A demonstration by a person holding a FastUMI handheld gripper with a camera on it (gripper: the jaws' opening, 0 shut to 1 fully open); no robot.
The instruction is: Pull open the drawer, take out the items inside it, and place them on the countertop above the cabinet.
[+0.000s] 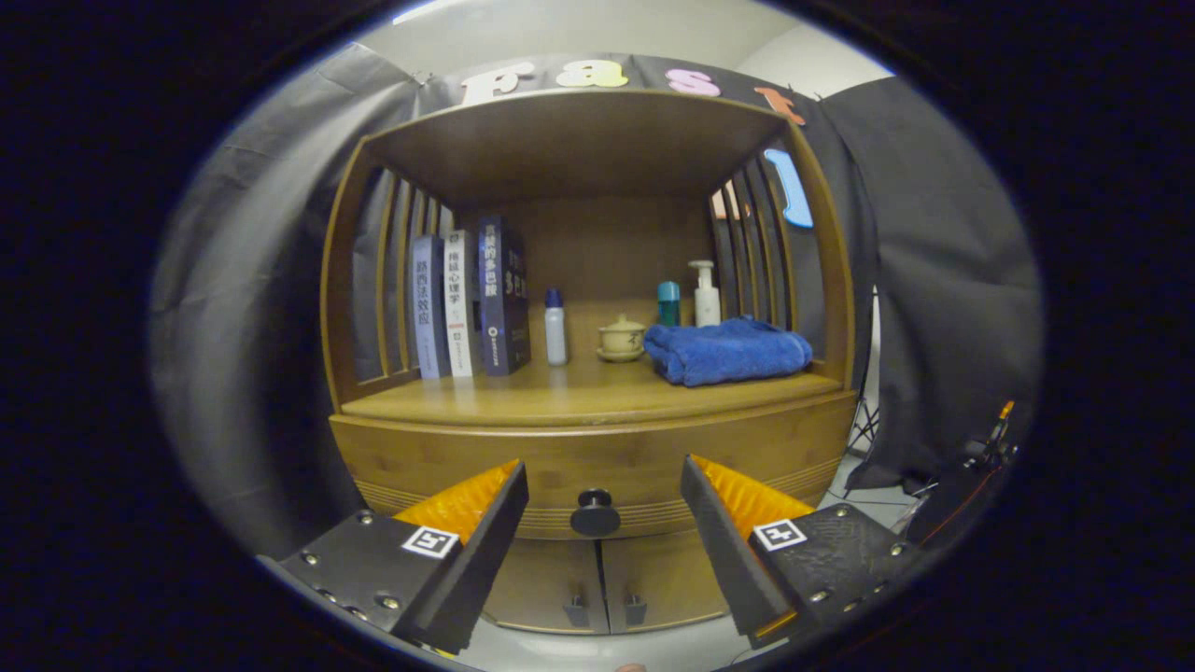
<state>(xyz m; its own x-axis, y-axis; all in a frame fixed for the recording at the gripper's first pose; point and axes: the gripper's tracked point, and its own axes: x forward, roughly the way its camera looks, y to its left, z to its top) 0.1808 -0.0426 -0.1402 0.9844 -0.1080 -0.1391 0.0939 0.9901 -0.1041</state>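
A wooden cabinet (597,448) faces the claw (597,509), whose fingers stand wide apart and hold nothing. Left to right along the desk (560,397) above the drawer: three upright books (471,299), a small white bottle (555,327), a lidded cup (622,338), a teal bottle (668,303), a pump bottle (706,294) and a folded blue towel (726,350). The drawer (597,457) sits shut just below the desk, its contents hidden. Its round dark knob (595,512) lies straight ahead of the claw, centred between the two fingers but beyond their tips, not yet touched. Below the knob, two small cabinet doors (602,579) are closed. The coming move looks like a straight push forward to bracket the knob, then a squeeze and a pull back along the same line.
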